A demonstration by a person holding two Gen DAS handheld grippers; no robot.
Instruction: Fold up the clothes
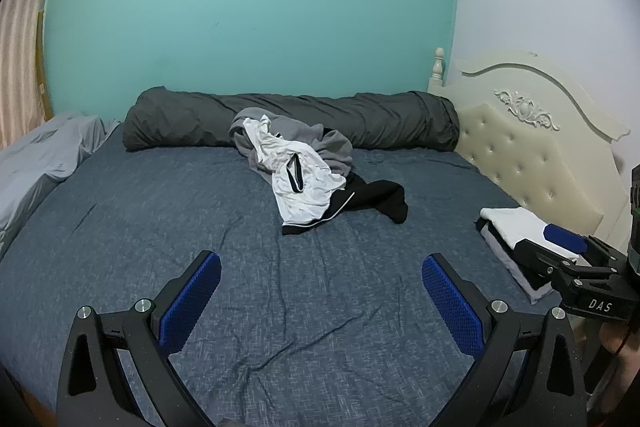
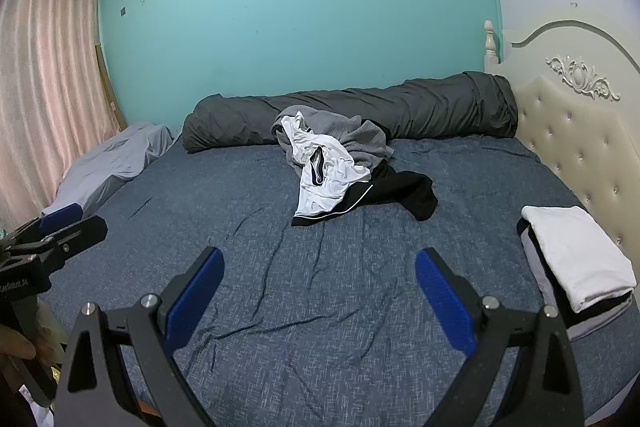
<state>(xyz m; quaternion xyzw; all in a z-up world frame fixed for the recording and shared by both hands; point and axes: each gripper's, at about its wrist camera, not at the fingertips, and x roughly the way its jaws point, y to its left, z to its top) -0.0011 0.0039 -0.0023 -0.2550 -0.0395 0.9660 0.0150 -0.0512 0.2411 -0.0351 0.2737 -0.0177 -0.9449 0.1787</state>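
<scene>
A heap of unfolded clothes lies mid-bed: a white garment [image 1: 298,179] [image 2: 326,175] on top, a grey one [image 1: 320,143] [image 2: 356,137] behind, a black one [image 1: 380,201] [image 2: 404,191] at its right. A folded stack topped with white cloth [image 1: 516,227] [image 2: 576,255] sits at the bed's right edge by the headboard. My left gripper [image 1: 320,291] is open and empty, above the blue sheet in front of the heap. My right gripper [image 2: 318,287] is open and empty, likewise short of the heap; it also shows in the left wrist view [image 1: 560,247], beside the stack.
A rolled dark grey duvet [image 1: 288,121] [image 2: 360,111] lies along the teal wall behind the heap. A cream tufted headboard [image 1: 528,147] [image 2: 580,131] bounds the right side. A light grey cloth [image 1: 44,155] [image 2: 116,159] is bunched at the left. Pink curtains [image 2: 44,87] hang far left.
</scene>
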